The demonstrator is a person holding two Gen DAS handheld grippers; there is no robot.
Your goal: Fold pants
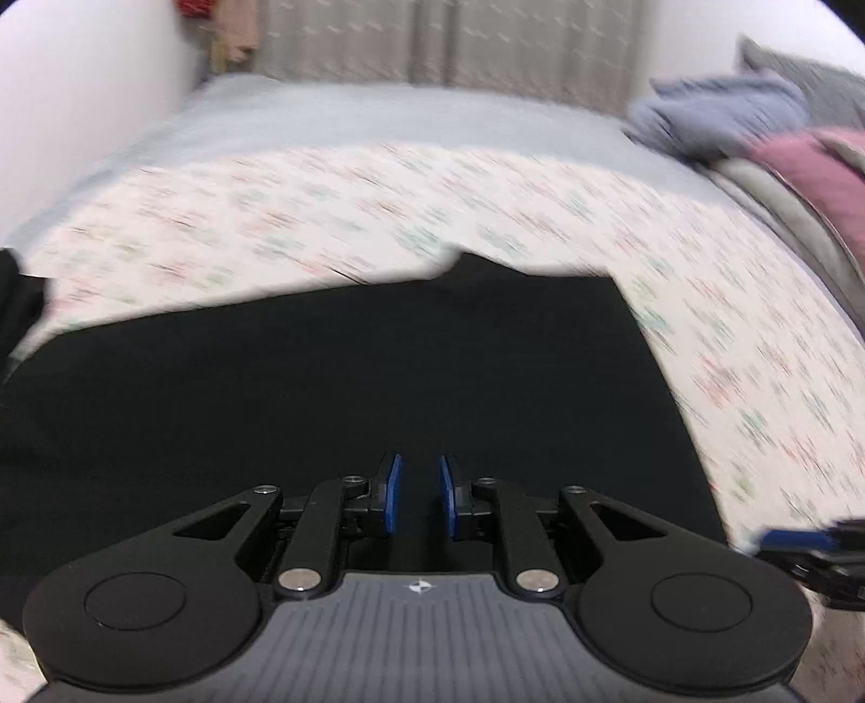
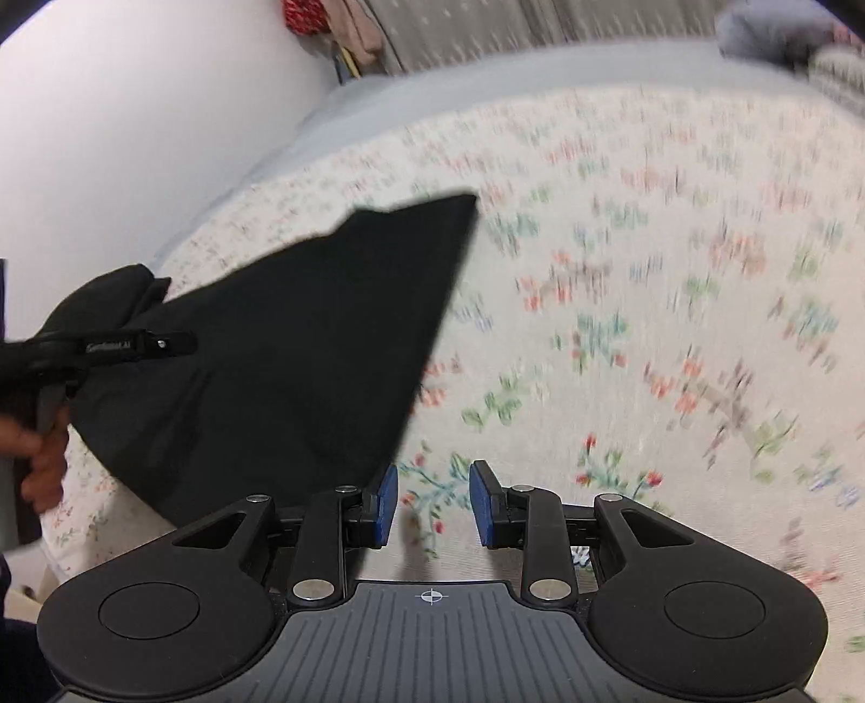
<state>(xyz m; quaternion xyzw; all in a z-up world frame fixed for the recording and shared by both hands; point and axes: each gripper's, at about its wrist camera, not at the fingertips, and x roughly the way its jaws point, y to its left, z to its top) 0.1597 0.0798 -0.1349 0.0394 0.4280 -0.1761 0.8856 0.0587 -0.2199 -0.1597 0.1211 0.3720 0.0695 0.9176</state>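
Observation:
Black pants [image 1: 346, 378] lie flat on a floral bedsheet [image 1: 378, 205]. My left gripper [image 1: 420, 476] hovers over the near part of the pants, its blue pads apart with nothing between them. In the right wrist view the pants [image 2: 303, 335] lie at left, their right edge running diagonally down to my right gripper [image 2: 433, 486]. The right gripper is open and empty over the floral sheet [image 2: 649, 324], its left fingertip [image 2: 387, 486] beside the pants' near corner. The left gripper's body [image 2: 108, 346] shows at the far left, held by a hand. The right gripper's blue pad [image 1: 794, 538] shows at the left view's right edge.
A pile of clothes, blue-grey [image 1: 719, 108] and pink [image 1: 811, 173], sits at the bed's far right. A white wall [image 1: 81, 81] is on the left and a curtain [image 1: 432, 38] behind the bed. Both views are motion-blurred.

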